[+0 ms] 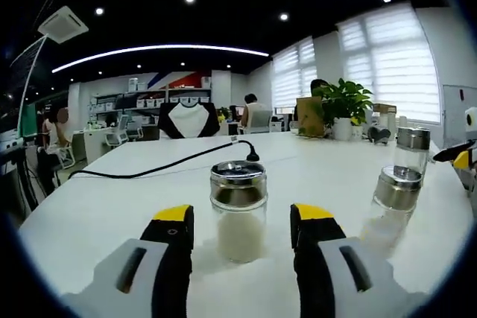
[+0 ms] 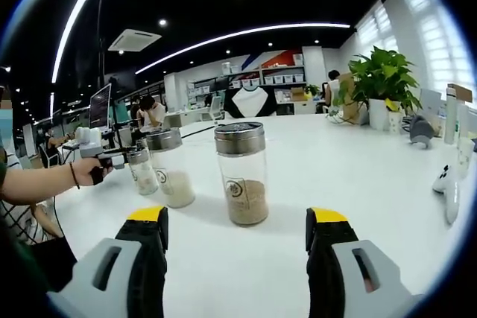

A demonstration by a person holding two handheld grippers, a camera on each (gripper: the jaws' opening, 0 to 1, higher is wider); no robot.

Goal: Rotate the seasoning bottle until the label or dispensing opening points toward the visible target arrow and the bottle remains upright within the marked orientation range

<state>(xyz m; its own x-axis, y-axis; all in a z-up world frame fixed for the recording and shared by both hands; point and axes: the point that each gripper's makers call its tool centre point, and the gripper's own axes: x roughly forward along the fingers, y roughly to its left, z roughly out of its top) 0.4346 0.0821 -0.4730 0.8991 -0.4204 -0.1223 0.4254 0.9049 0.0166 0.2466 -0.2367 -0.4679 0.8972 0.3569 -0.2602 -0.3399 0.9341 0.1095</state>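
We see a wide white counter [image 1: 112, 206] across both views. In the left gripper view, our left claw [image 1: 242, 217] stands open at bottom centre, a seasoning bottle [image 1: 238, 210] of white grains upright between its tips, untouched. In the right gripper view, our right claw [image 2: 237, 217] gapes open below a brown-filled bottle [image 2: 242, 173] at centre. A potted plant [image 2: 384, 83] sits upper right.

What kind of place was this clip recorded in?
Most likely an open-plan office: a long white table, shelves of boxes along the back wall, people seated at desks, window blinds.
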